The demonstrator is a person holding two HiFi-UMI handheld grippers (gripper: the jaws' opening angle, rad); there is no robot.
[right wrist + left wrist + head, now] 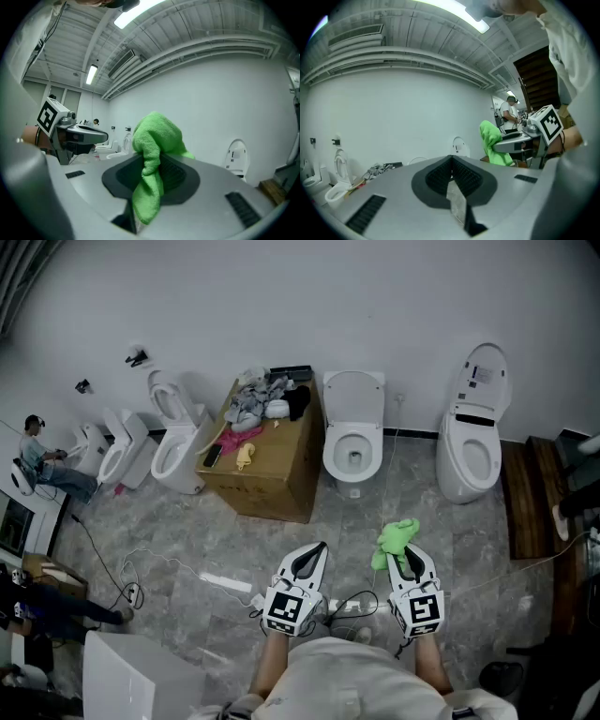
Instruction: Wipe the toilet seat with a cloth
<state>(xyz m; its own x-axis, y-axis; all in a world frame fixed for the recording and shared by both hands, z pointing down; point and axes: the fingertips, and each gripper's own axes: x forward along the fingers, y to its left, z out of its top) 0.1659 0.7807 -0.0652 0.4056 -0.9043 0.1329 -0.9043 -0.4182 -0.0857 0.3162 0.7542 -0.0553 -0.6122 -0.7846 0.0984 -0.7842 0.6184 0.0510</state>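
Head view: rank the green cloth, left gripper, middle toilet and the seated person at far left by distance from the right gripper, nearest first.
1. The green cloth: clamped in the jaws of the right gripper.
2. The left gripper: just to its left, shut and empty.
3. The middle toilet: ahead, against the wall.
4. The seated person: far left edge.

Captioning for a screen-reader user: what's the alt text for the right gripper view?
A green cloth is clamped in the right gripper, bunched above it and hanging below. Behind, the left gripper shows at left and a white toilet with raised lid stands at right.
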